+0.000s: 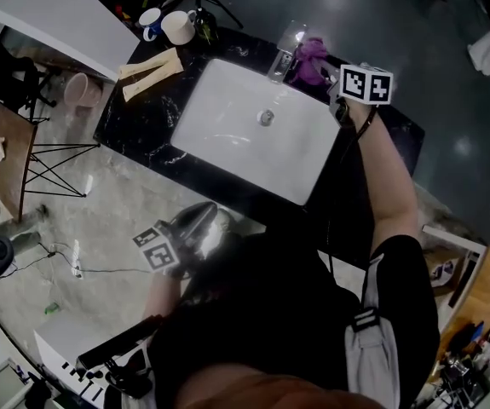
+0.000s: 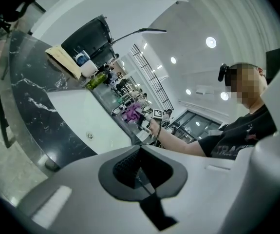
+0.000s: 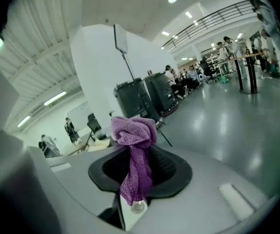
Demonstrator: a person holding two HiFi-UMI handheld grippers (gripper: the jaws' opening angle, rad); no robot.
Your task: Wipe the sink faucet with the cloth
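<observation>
Right gripper [image 3: 139, 165] clamped purple cloth [image 3: 133, 130], bunched above its jaws, at sink's [image 1: 221, 83] far right, just beside faucet [image 1: 282, 56]. Left gripper [image 2: 139, 168] closed, empty, on counter's [image 1: 142, 119] near side.

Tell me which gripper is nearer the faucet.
Right. The right gripper, holding the cloth, is just beside the faucet at the sink's far edge. The left gripper is off the counter's near side, across the sink.

Nubby purple cloth [image 3: 132, 135], glossy white sink [image 1: 227, 100], polished black veined stone counter [image 1: 140, 124].
</observation>
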